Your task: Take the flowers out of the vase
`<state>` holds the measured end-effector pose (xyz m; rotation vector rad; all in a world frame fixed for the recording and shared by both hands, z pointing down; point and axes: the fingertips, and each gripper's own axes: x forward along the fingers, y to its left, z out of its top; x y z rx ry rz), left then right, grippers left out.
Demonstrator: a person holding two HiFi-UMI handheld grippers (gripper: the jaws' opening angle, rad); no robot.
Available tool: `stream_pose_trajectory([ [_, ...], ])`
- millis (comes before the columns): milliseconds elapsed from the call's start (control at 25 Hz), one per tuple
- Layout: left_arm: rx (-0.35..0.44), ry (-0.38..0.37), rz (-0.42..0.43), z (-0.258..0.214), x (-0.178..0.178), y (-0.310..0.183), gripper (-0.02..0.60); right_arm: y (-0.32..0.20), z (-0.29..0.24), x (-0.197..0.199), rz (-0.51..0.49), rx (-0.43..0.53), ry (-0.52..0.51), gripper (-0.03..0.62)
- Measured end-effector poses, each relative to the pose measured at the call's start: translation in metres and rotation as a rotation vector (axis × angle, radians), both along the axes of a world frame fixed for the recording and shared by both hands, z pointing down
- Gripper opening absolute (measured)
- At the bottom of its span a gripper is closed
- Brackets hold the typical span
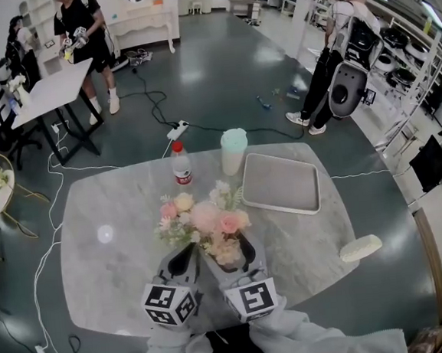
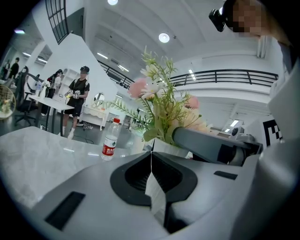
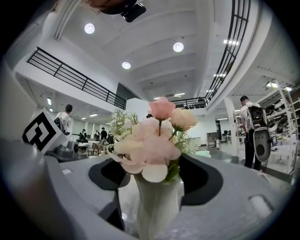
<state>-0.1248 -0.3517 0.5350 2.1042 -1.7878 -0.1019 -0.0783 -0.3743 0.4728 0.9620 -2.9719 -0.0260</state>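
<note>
A bunch of pink and cream flowers (image 1: 205, 219) stands in a white ribbed vase (image 3: 154, 206) near the front of the marble table (image 1: 114, 273). In the head view the blooms hide the vase. My right gripper (image 1: 228, 257) points level with the vase between its jaws; a strip of table shows between the left pad and the vase wall, so it is open. The flowers (image 3: 152, 140) rise just above those jaws. My left gripper (image 1: 185, 253) is shut on nothing, its tips just left of the vase (image 2: 161, 146) and below the flowers (image 2: 159, 108).
Behind the flowers stand a red-capped water bottle (image 1: 181, 164) and a pale green cup (image 1: 234, 151). A grey tray (image 1: 280, 182) lies at the back right, a pale oblong thing (image 1: 360, 247) at the right edge. People stand beyond, with cables on the floor.
</note>
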Motion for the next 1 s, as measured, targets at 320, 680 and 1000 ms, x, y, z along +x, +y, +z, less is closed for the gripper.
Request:
stream_pose_trajectory([
  [320,-0.008,-0.003,0.004,-0.001,0.003,0.002,0.003,0.005,-0.009,0.006,0.013,0.015,0.005,0.247],
  [680,-0.009,-0.006,0.011,0.000,0.003,0.004,0.003,0.008,-0.010,0.007,0.010,0.013,-0.007,0.172],
  [1000,-0.013,-0.007,0.015,0.001,0.012,0.004,0.003,0.007,-0.010,0.014,0.017,0.011,-0.005,0.101],
])
